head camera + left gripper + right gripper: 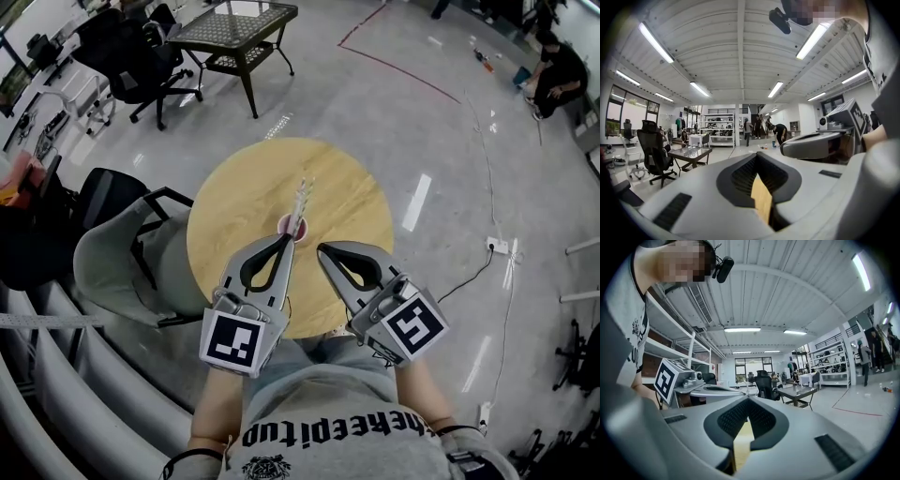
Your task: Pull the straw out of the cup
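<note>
Cup: you have a small cup (292,226) with a pinkish rim; it is too small in the head view to tell more.
Cup pose: upright, mouth up, standing on the round wooden table (234,202).
Cup place: just beyond the tip of your left gripper (284,241), whose closed jaws point at it; whether they touch cannot be told. It sits ahead and to the left of your right gripper (323,250), a little apart.
Straw: thin, pale, faintly striped, blurred.
Straw state: lower end inside the cup.
Straw pose: nearly upright, its top leaning slightly away from you.
Straw place: beyond both sets of jaw tips, nearer your left ones.
</note>
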Available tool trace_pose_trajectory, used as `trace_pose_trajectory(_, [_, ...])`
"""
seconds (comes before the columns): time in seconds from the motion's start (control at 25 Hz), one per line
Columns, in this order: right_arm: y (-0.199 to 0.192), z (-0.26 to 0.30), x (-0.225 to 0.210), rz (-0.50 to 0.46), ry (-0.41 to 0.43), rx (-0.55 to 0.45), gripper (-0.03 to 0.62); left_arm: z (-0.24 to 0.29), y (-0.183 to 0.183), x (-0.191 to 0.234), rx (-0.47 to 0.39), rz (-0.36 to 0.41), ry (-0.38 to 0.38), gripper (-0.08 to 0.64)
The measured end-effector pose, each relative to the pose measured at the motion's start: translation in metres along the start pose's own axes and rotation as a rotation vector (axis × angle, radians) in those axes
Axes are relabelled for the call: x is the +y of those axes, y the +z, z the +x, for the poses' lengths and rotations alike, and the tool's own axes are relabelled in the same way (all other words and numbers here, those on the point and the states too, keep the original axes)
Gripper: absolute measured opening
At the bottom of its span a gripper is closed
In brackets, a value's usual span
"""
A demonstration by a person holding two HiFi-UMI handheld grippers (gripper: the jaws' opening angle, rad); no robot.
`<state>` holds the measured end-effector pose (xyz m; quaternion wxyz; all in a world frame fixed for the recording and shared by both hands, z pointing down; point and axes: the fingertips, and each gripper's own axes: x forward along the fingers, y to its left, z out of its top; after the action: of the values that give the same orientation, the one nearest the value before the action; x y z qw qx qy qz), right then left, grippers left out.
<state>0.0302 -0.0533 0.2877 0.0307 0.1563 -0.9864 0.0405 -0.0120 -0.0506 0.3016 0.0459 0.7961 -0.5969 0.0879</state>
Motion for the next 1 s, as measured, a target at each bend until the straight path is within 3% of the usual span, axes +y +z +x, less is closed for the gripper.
trace_pose_trajectory(0.56, [-0.003,0.046,0.007,0.023,-0.125,0.024,0.011,-0.002,-0.007,0.049,-0.001,-0.012,-0.119,0.023])
trace_pose_trajectory(1.0, [-0.012,0.065,0.003,0.065,-0.272,0.045,0.012,0.005,-0.016,0.068,0.018,-0.015,-0.250,0.023])
